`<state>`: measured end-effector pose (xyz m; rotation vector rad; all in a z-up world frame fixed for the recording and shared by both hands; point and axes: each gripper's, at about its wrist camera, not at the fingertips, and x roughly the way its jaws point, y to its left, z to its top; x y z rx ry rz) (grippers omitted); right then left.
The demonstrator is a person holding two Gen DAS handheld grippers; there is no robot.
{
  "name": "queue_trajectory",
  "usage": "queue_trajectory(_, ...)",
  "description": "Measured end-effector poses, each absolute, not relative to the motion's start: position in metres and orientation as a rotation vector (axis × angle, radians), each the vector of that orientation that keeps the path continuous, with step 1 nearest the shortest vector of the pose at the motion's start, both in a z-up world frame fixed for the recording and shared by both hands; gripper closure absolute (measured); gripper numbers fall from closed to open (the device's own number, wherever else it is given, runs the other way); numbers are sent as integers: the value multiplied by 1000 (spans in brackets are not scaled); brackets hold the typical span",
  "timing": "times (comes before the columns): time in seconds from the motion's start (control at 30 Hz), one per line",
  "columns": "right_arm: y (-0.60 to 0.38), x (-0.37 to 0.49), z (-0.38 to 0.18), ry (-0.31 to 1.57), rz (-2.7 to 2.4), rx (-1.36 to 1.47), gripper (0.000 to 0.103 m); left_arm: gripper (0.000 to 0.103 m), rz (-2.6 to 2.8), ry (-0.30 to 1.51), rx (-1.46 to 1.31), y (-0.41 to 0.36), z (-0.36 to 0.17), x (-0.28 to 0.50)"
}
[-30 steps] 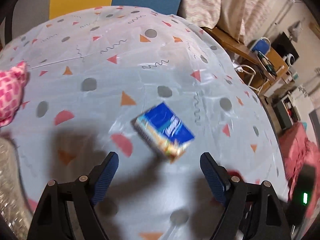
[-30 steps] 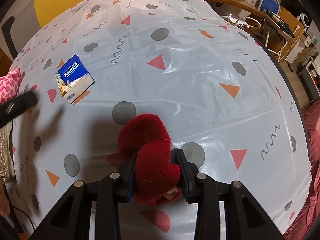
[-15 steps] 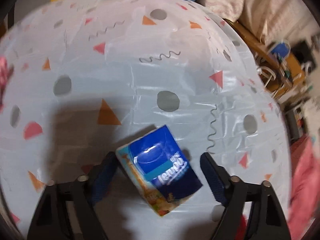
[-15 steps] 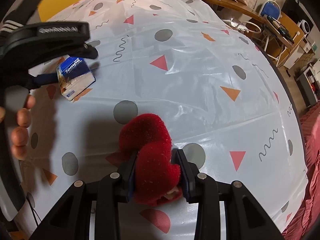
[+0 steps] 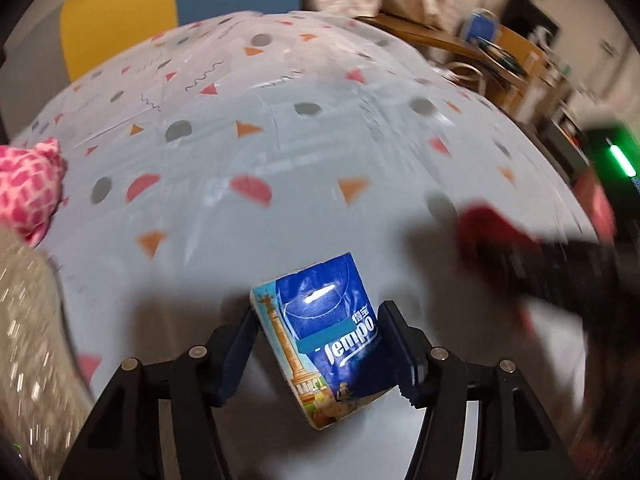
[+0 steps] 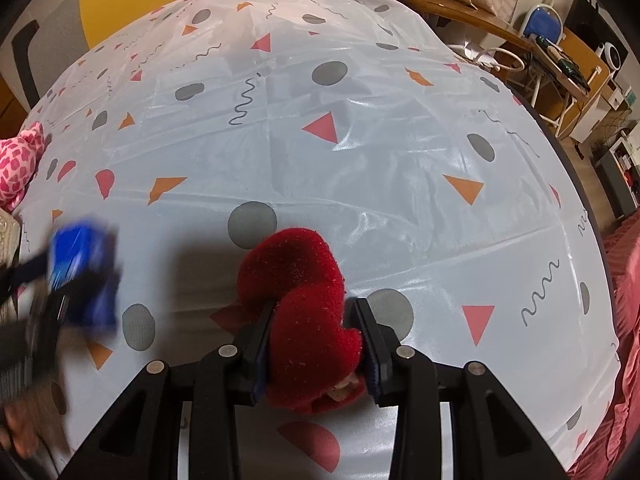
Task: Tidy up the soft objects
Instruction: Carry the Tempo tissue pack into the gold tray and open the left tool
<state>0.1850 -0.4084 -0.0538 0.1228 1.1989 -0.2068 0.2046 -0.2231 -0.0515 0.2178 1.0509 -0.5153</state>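
My left gripper (image 5: 320,344) is shut on a blue Tempo tissue pack (image 5: 328,344) and holds it just above the patterned tablecloth (image 5: 280,152). The pack shows blurred at the left of the right wrist view (image 6: 80,272). My right gripper (image 6: 316,344) is shut on a red plush toy (image 6: 304,304), which bulges forward past the fingers. The same red plush shows blurred at the right of the left wrist view (image 5: 492,232). A pink patterned soft item (image 5: 24,184) lies at the table's left edge, also in the right wrist view (image 6: 20,160).
A glittery silver-beige surface (image 5: 28,320) lies at the lower left. A wooden desk with a blue chair (image 6: 544,32) stands beyond the table's far right edge. Red fabric (image 6: 628,280) lies past the right edge. A yellow and blue backrest (image 5: 180,12) is behind the table.
My left gripper closed on the tissue pack and lifted it, swinging left and back. The right gripper stayed still with the red plush in it.
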Motion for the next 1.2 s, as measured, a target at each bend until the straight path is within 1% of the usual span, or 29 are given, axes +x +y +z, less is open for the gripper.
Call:
queue_trajectory(0.17, -404, 181, -54, 1168, -193, 83, 65, 42, -544, 1015, 288, -185, -49, 144)
queue_trajectory(0.33, -403, 176, -54, 1140, -185, 73, 65, 41, -538, 999, 306, -156, -56, 108)
queue_trajectory(0.4, -404, 177, -54, 1137, -184, 78, 65, 42, -518, 1005, 290, -144, -61, 103)
queue_trajectory(0.57, -406, 176, -54, 1123, -181, 91, 65, 42, -492, 1003, 151, -118, -75, 109)
queue_trajectory(0.63, -403, 175, -55, 1111, -178, 60, 65, 45, -486, 978, 163, -116, -78, 109)
queue_trajectory(0.77, -400, 174, -55, 1108, -184, 40, 68, 46, -486, 951, 203, -120, -76, 104)
queue_trajectory(0.9, -396, 180, -52, 1173, -221, 68, 71, 46, -493, 935, 185, -122, -74, 105)
queue_trajectory(1.0, -385, 182, -47, 1241, -211, 116, 71, 47, -497, 930, 175, -121, -72, 104)
queue_trajectory(1.07, -367, 179, -41, 1262, -139, 176, 71, 48, -503, 931, 165, -118, -72, 104)
queue_trajectory(1.2, -320, 167, -38, 1283, -46, 194, 71, 50, -508, 929, 150, -113, -70, 102)
